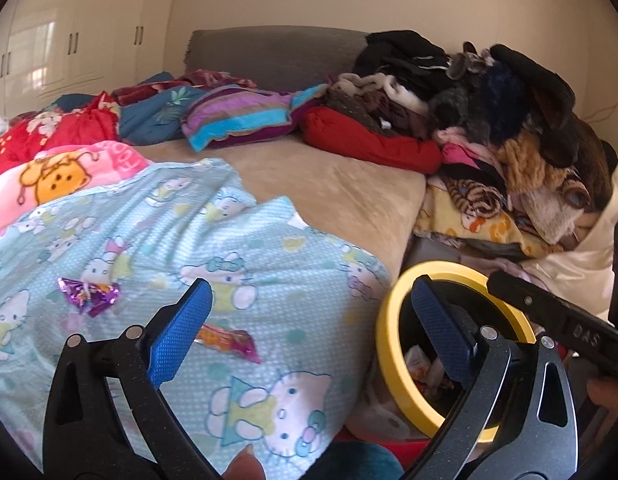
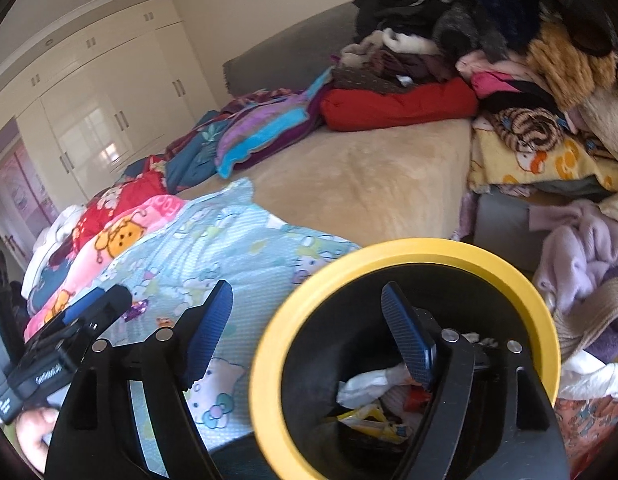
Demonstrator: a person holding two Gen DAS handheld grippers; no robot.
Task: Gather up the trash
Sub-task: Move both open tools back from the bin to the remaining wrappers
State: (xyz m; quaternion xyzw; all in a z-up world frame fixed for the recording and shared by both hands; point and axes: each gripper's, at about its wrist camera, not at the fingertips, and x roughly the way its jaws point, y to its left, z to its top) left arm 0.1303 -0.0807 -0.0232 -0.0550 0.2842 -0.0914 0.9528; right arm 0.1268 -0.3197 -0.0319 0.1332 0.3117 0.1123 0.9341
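While the bin (image 2: 405,360) beside the bed already holds a heap of crumpled wrappers and tissue, the job looks only partly done: 2 wrappers still lie on the blue blanket (image 1: 229,240). The purple wrapper (image 1: 89,294) sits ahead and to the left of the left gripper (image 1: 309,320), and the orange wrapper (image 1: 229,340) lies just beyond its left finger, almost between the jaws. Both grippers are empty. The left gripper stands spread wide, with its right finger over the bin's yellow rim and nothing touching its pads. The right gripper (image 2: 305,328) is also well open; its right finger hangs inside the bin's mouth above the trash, its left finger over the blanket, gripping nothing. I would judge that each has dropped a piece and that the 2 wrappers on the blanket come next.
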